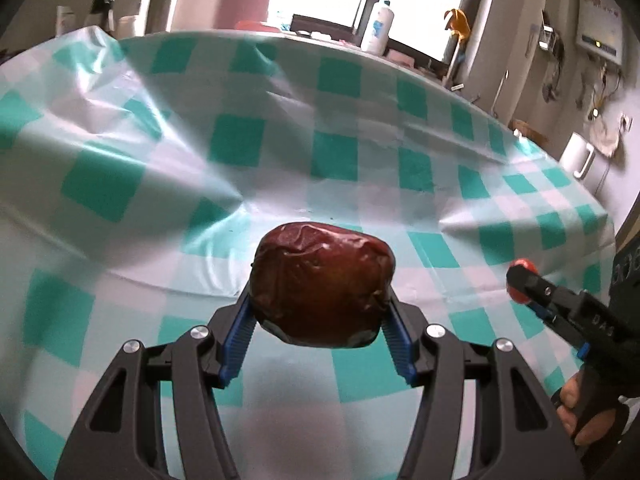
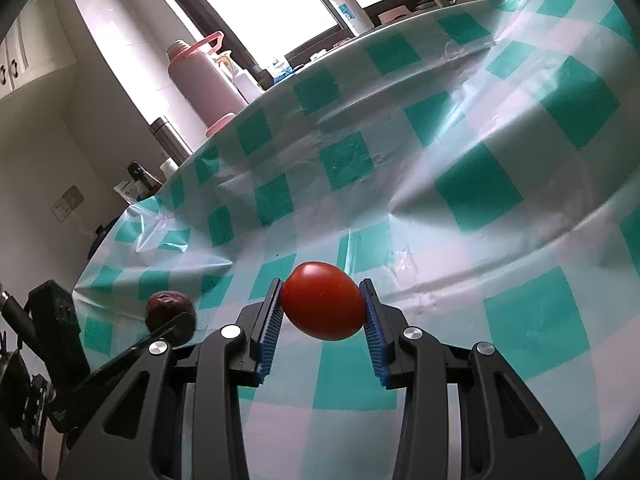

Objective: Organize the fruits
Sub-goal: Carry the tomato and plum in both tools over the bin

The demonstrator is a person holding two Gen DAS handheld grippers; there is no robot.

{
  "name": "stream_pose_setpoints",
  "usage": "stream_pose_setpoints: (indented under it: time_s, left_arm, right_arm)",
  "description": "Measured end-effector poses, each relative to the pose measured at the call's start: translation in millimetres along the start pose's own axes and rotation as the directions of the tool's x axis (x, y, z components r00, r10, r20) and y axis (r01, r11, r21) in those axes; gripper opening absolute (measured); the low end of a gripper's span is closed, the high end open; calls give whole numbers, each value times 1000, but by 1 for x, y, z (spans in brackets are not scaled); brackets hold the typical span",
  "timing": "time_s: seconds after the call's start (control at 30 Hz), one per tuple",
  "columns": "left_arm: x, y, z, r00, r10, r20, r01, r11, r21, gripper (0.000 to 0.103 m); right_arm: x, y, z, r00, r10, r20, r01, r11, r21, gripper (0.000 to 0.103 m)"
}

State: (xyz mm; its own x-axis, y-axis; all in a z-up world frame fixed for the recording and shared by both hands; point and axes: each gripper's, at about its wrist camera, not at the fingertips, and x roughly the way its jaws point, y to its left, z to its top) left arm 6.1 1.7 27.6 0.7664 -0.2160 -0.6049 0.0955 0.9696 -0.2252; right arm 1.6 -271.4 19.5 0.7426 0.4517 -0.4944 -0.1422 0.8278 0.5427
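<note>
My left gripper (image 1: 320,300) is shut on a wrinkled dark red jujube (image 1: 320,280) and holds it above the checkered tablecloth (image 1: 240,140). My right gripper (image 2: 322,304) is shut on a small red cherry tomato (image 2: 322,300), also held above the cloth. In the left wrist view the right gripper (image 1: 520,280) shows at the right with the tomato (image 1: 524,264) in its tip. In the right wrist view the left gripper (image 2: 172,320) shows at the lower left with the jujube (image 2: 168,306).
The table wears a creased teal and white checkered plastic cloth (image 2: 480,160). Behind its far edge stand a pink bottle (image 2: 204,80), a steel flask (image 2: 168,136), a white lotion bottle (image 1: 378,28) and a window. A white jug (image 1: 578,156) stands beyond the right edge.
</note>
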Motion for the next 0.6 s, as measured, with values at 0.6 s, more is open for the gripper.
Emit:
stream_pose_setpoints:
  time_s: [0.6]
  left_arm:
    - [-105, -34, -62, 992, 10, 124, -23, 994, 102, 59]
  right_arm:
    - [-125, 53, -66, 996, 75, 46, -68, 988, -138, 39]
